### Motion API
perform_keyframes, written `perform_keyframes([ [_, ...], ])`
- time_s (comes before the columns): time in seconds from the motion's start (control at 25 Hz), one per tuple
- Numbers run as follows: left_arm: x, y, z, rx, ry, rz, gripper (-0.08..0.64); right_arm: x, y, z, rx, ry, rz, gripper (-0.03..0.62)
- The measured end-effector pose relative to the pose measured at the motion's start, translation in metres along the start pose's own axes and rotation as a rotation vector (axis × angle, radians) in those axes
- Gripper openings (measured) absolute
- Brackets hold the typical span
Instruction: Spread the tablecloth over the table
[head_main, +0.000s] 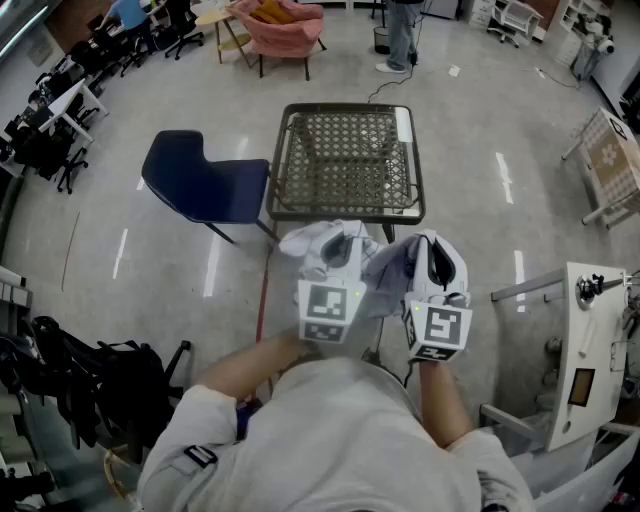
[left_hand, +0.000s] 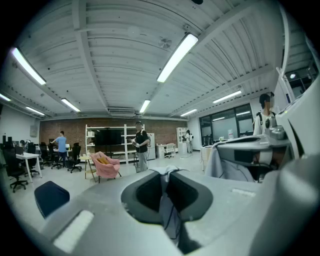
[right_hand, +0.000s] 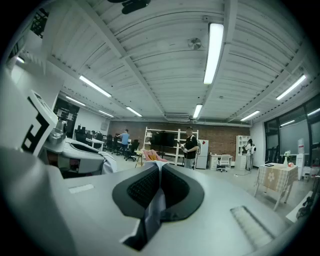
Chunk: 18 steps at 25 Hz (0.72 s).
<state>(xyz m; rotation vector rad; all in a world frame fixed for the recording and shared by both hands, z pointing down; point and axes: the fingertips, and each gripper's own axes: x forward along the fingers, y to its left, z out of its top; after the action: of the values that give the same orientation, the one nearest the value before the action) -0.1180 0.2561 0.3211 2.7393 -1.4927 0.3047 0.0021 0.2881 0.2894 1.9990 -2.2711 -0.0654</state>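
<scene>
While standing just short of the wire-mesh table (head_main: 345, 212), holds a bunched white tablecloth (head_main: 318, 240) up in both grippers, apart from the tabletop, none of it laid there yet. Carries the left gripper (head_main: 338, 250) close at 9 o'clock of the right gripper (head_main: 437, 255), both pointing toward 12 o'clock, with the tablecloth slung between them and heaped over their fronts. Clamps the left gripper (left_hand: 167, 182) with jaws together on a fold of tablecloth (left_hand: 169, 220), the fold poking up past the tips and trailing down behind them. Clamps the right gripper (right_hand: 159, 172) the same way, jaws pressed tight on a thin strip of tablecloth (right_hand: 152, 210) hanging toward 6 o'clock. Faces the table at 12 o'clock of the grippers. Has a dark blue chair (head_main: 205, 180) at 10 o'clock, just beside the table's left edge; a pink armchair (head_main: 280, 25) far off at 12 o'clock; a standing person (head_main: 400, 35) near it at 1 o'clock; a small table with a patterned cover (head_main: 612, 160) at 2 o'clock; a white stand (head_main: 585, 350) at 3 o'clock.
</scene>
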Motion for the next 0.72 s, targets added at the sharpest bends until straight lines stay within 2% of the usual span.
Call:
perform_keyframes([
  [0.16, 0.006, -0.009, 0.002, 0.014, -0.013, -0.013, 0.023, -0.003, -0.009, -0.006, 0.011, -0.014, 0.006, 0.008],
  [0.44, 0.024, -0.029, 0.009, 0.057, 0.0, -0.057, 0.023, -0.012, -0.046, -0.013, 0.02, 0.006, -0.072, 0.008],
  [0.72, 0.056, -0.079, 0.008, 0.075, 0.002, -0.14, 0.023, -0.031, -0.095, -0.022, 0.039, 0.01, -0.142, 0.008],
])
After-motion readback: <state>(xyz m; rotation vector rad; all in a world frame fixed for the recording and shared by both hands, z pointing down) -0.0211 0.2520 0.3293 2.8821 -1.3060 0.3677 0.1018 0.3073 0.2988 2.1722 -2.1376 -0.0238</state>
